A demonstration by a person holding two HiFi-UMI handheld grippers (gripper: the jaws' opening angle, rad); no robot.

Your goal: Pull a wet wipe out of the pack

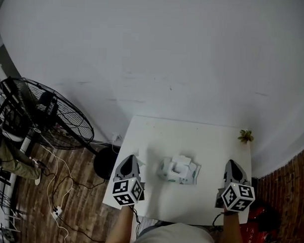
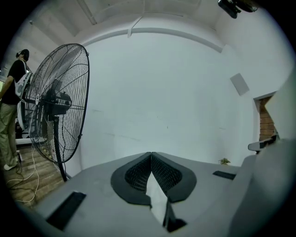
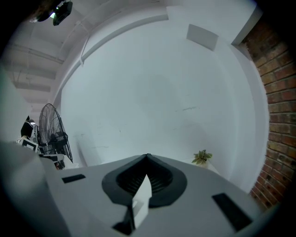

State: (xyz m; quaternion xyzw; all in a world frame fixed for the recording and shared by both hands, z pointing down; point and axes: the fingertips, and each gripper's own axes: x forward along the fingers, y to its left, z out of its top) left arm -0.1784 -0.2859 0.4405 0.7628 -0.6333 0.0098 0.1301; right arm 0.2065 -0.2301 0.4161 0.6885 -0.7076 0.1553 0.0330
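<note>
The wet wipe pack (image 1: 179, 170) lies in the middle of the small white table (image 1: 191, 140); it is white with green print, and a white wipe or flap stands up from its top. My left gripper (image 1: 132, 157) hovers over the table's left edge, a hand's width left of the pack. The right gripper (image 1: 232, 163) is near the right edge, about as far from the pack. Neither touches it. In the left gripper view my left gripper (image 2: 151, 153) has its jaws met at the tips with nothing held. The right gripper (image 3: 147, 156) shows the same. Both gripper views face the wall, so the pack is out of sight there.
A large black floor fan (image 1: 42, 114) stands left of the table, with cables (image 1: 55, 190) on the wooden floor. A small plant (image 1: 245, 136) sits at the table's far right corner. The brick wall (image 3: 277, 115) is on the right. A person (image 2: 11, 106) stands far left.
</note>
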